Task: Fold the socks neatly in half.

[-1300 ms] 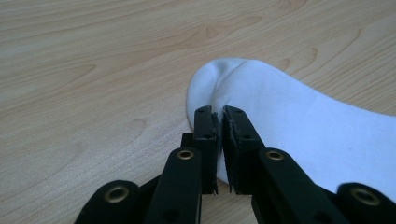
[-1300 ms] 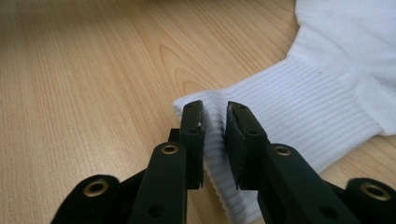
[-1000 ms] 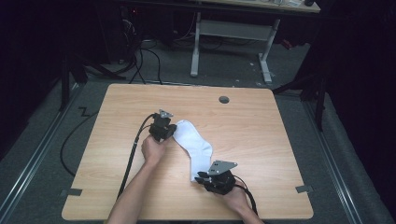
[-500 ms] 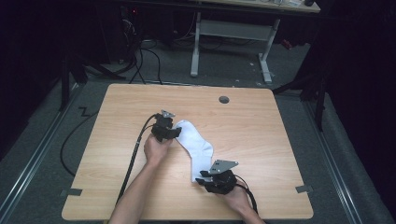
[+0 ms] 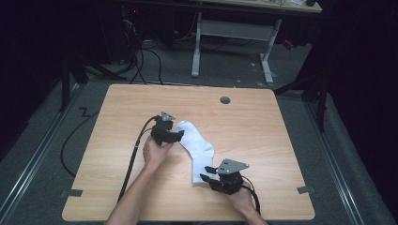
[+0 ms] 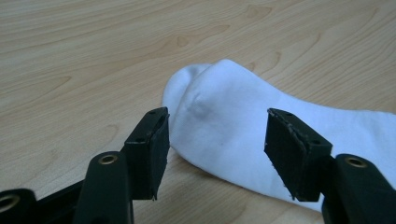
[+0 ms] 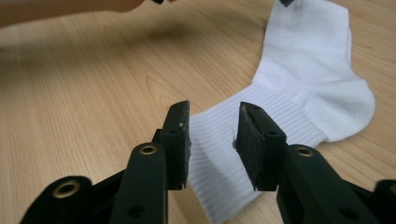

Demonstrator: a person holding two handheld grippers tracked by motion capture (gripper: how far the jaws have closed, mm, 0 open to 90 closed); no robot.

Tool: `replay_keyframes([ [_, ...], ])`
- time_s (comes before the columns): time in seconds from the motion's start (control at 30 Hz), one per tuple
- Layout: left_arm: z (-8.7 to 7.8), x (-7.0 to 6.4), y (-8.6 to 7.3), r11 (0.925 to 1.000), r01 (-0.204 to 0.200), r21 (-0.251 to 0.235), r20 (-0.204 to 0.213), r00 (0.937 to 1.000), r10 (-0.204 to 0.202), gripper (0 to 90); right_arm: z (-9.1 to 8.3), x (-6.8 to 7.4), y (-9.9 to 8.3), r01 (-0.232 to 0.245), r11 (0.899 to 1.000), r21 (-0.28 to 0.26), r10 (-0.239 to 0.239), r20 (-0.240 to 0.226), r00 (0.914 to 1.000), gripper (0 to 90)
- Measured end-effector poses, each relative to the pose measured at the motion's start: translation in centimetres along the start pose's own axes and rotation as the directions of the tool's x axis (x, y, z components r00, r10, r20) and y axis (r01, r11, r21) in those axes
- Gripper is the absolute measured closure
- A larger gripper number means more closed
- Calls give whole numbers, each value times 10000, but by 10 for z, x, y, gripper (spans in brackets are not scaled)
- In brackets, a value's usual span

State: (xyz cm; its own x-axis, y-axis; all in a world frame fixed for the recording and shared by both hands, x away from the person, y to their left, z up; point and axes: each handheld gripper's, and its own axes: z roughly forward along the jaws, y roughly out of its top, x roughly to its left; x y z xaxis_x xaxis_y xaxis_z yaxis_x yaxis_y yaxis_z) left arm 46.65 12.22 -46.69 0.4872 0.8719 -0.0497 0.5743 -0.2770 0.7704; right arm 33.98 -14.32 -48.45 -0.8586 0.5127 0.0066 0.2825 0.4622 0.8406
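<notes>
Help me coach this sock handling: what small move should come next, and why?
Probably shut the left gripper on the toe of the white sock. Its jaws stand open on either side of the toe, which lies flat on the table. The right gripper has its jaws astride the ribbed cuff, a narrow gap showing between them.

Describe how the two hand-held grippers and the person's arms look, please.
Each hand-held gripper, left and right, is black, with two flat rectangular jaw pads, brass-coloured rivets and a grey three-cornered plate on top. A black cable trails from the left one along the forearm. The forearms are bare, without sleeves.
</notes>
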Motion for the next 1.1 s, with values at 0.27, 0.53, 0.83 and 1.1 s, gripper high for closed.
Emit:
replay_keyframes([
  [0.27, -5, -18, -7, 9995, -323, -50, 660, 9973, 325, 399, 6, -8, 3, -507, 9986, 137, 497, 645, 9967, 728],
  [0.53, 6, -45, -18, 9964, -799, 292, 1294, 9887, 755, 394, 26, -22, 6, -1120, 9919, 603, 1022, 1463, 9840, 724],
  [0.83, 18, -59, -26, 9897, -1228, 740, 1462, 9830, 1110, 396, 41, -30, 4, -1324, 9847, 1131, 1120, 1704, 9790, 680],
  [1.1, 9, -71, -37, 9813, -1731, 843, 1328, 9780, 1611, 397, 35, -23, 1, -875, 9852, 1471, 651, 1506, 9864, 659],
])
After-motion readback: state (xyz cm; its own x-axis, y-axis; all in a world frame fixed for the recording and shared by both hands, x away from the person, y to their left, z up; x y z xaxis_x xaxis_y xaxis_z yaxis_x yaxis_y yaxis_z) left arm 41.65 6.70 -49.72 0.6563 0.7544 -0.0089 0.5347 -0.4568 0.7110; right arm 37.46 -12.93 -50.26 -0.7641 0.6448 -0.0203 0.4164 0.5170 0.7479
